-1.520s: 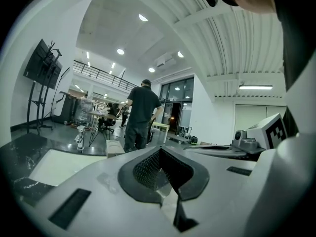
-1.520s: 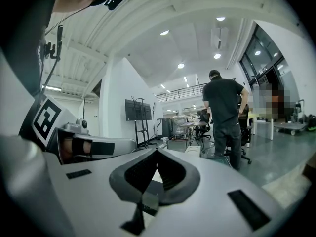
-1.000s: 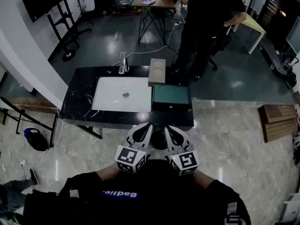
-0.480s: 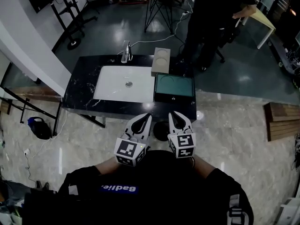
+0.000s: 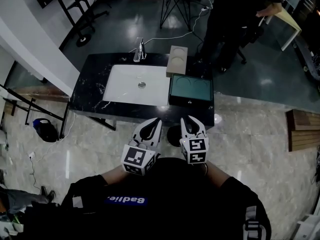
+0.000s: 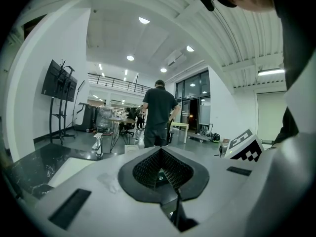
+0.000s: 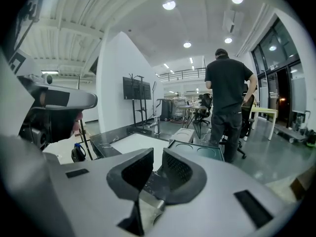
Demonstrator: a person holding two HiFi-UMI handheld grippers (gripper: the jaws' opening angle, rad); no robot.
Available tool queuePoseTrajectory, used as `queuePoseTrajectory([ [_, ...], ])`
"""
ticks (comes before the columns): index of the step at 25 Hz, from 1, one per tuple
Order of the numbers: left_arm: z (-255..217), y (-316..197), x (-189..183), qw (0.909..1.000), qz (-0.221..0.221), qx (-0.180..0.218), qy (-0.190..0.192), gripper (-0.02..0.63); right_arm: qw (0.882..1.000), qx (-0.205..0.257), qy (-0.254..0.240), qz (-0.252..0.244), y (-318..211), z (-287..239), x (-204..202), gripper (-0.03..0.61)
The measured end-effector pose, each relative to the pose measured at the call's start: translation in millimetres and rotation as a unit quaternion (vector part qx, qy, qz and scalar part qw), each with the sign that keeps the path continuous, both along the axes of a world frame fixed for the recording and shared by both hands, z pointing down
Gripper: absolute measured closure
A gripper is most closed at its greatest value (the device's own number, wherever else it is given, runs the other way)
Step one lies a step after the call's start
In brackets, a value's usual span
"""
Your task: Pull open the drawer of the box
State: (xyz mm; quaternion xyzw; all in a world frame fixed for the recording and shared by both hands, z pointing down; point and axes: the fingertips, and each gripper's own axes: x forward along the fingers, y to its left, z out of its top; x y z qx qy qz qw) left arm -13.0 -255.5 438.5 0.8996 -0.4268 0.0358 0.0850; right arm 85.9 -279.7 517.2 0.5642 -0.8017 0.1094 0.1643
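The green-topped box (image 5: pixel 190 88) sits at the right end of the black marble counter (image 5: pixel 90 96), its drawer knob (image 5: pixel 190 100) facing me and the drawer apparently shut, well ahead of both tools. My right gripper (image 5: pixel 192 123) has just been parting its jaws with nothing between them, and my left gripper (image 5: pixel 154 122) is clenched empty, so I'd spread the right wider, come in level, pinch the knob squarely and draw straight back. The white lettering (image 5: pixel 126 200) on my dark top is too unsure to read; the marker cubes (image 5: pixel 195 150) bear patterns only.
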Motion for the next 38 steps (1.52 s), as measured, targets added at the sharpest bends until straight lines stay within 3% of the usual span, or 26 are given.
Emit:
queuePoseTrajectory([
  [24, 4.8, -2.2, -21.5, 0.9988, -0.030, -0.007, -0.038, 0.621, 0.998, -0.026, -0.008, 0.053, -40.6, 41.9, 21.6, 0.515],
  [27, 5.2, -1.1, -23.8, 0.9986, -0.030, -0.007, -0.043, 0.621, 0.998, -0.036, -0.009, 0.054, -45.1, 51.0, 20.8, 0.510],
  [28, 5.3, -1.2, -24.8, 0.9984, -0.031, -0.007, -0.046, 0.621, 0.998, -0.041, -0.011, 0.055, -46.9, 54.9, 20.9, 0.480],
  [38, 5.6, 2.1, -31.6, 0.9983, -0.034, -0.009, -0.046, 0.621, 0.994, -0.075, -0.010, 0.082, -62.5, 90.0, 34.4, 0.479],
])
